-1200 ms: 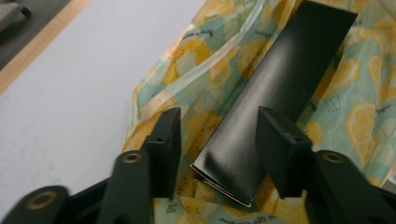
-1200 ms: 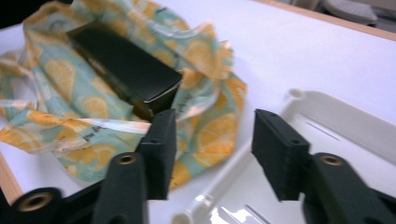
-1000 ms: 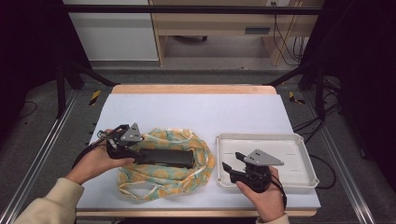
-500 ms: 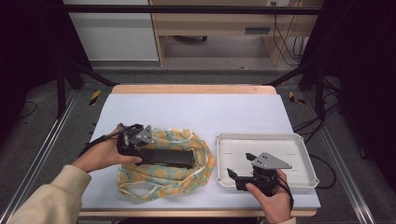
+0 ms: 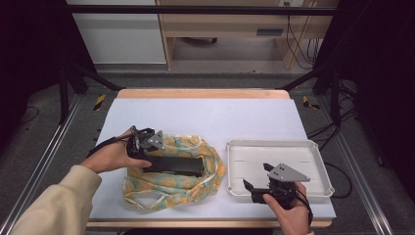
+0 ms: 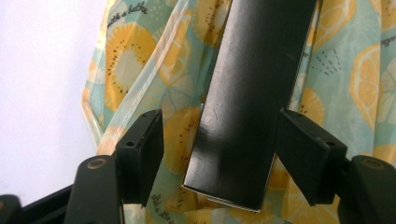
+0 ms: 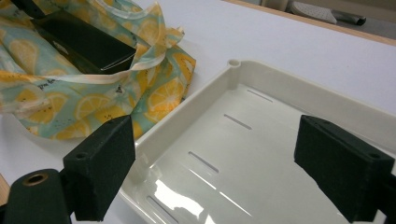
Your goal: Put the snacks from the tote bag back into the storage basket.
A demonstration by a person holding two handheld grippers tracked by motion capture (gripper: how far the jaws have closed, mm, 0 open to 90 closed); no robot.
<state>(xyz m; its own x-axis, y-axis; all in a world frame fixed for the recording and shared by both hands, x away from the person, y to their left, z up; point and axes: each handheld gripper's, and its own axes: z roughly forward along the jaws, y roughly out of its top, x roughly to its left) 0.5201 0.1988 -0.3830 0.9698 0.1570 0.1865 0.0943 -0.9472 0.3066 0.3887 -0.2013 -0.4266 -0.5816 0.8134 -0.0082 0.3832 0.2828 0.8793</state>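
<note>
A long black box (image 5: pixel 176 165) lies on a crumpled lemon-print bag (image 5: pixel 171 183) at the table's front left. My left gripper (image 5: pixel 146 149) is at the box's left end. In the left gripper view the gripper (image 6: pixel 219 149) is open, its jaws straddling the end of the box (image 6: pixel 252 93), which lies over the bag (image 6: pixel 130 51). A small gap shows on the left side and almost none on the right. My right gripper (image 5: pixel 250 191) hovers open at the front left corner of an empty white tray (image 5: pixel 313 147). The right gripper view has the gripper (image 7: pixel 215 172) open over the tray (image 7: pixel 261 88).
The white table top (image 5: pixel 210 115) stretches behind the bag and tray. A bag handle loops toward the front edge (image 5: pixel 142 200). In the right gripper view the bag (image 7: pixel 93 102) and box (image 7: pixel 84 44) lie just left of the tray.
My left gripper has slid right, bringing its jaws around the end of the black box. My right gripper has drawn back toward the table's front edge.
</note>
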